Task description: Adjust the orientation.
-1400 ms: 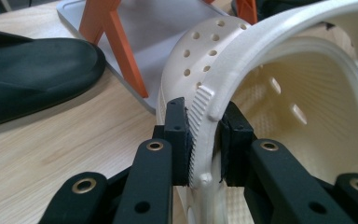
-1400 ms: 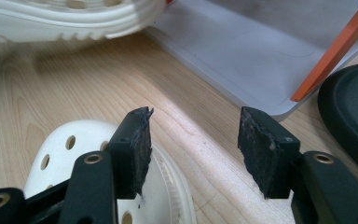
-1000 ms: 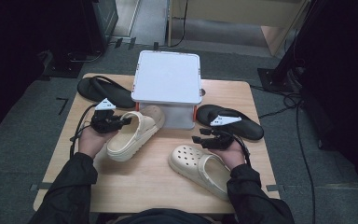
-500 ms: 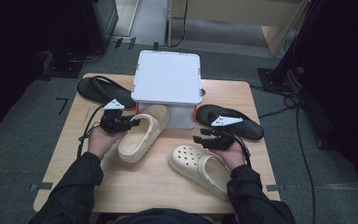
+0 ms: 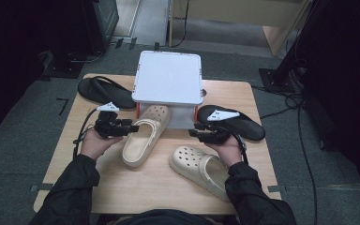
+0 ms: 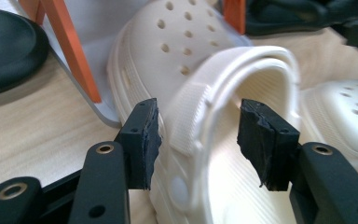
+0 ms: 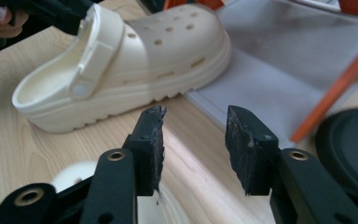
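Nearest the person, the second cream clog (image 5: 201, 168) lies on the wooden table (image 5: 136, 187) just below the right gripper (image 5: 201, 135), its long axis slanting from lower right to upper left, toe toward the table's middle. That gripper's jaws have just been closing but stand apart over bare wood with nothing between them. Farther in, the left gripper (image 5: 129, 128) sits at the heel of the first cream clog (image 5: 143, 136); its jaws have just been opening and now straddle the heel strap (image 6: 191, 116) without pressing on it, so the shoe looks freshly let go. This clog runs lengthwise away from the person, toe tucked under the white rack (image 5: 168, 77). The placing step seems finished; next, the right gripper likely must drop onto the second clog's rim. Black sandals (image 5: 104, 90) (image 5: 234, 122) flank the rack.
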